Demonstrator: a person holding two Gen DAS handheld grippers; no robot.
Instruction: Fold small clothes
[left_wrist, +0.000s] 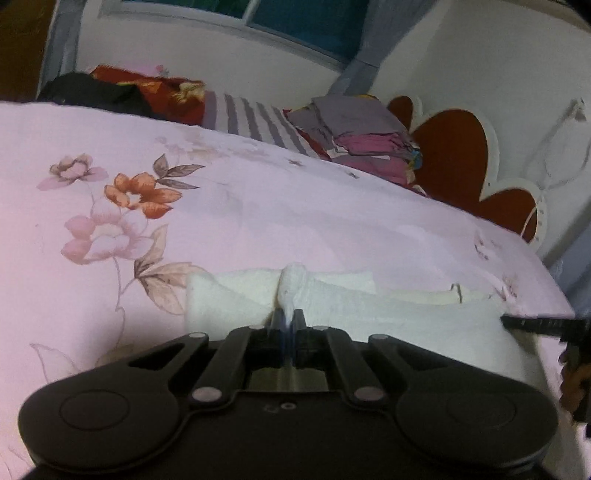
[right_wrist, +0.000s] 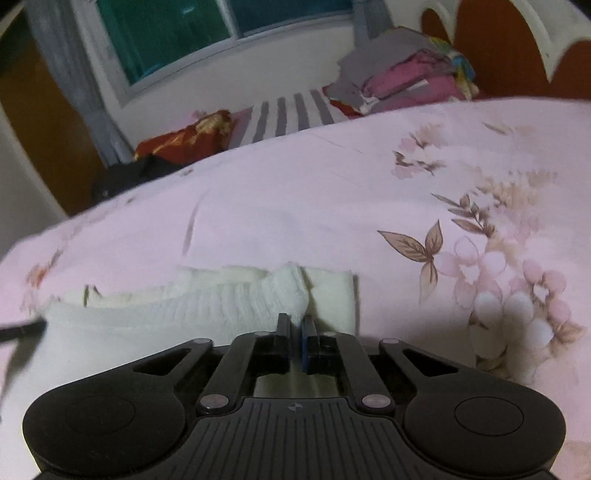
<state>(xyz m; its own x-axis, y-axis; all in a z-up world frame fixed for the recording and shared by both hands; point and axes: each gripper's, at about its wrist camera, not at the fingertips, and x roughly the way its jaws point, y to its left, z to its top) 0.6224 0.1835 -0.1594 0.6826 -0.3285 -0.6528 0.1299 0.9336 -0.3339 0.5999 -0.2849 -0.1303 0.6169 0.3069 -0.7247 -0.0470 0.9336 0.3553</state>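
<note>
Claws, two, left (left_wrist: 289, 318) and right (right_wrist: 295, 320), each pinch one white garment (left_wrist: 332, 295) on bedspread (left_wrist: 258, 206).

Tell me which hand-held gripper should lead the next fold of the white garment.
Neither clearly: left hand-held gripper and right hand-held gripper are each shut on a pinch of the white garment, near opposite ends. Probably move both together across the floral bedsheet.

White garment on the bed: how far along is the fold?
Done: the white garment lies spread on the floral bedsheet; a folded clothes stack sits by the headboard. In hand: left gripper and right gripper each pinch a bunched bit of its near edge. Left: the fold itself.
</note>
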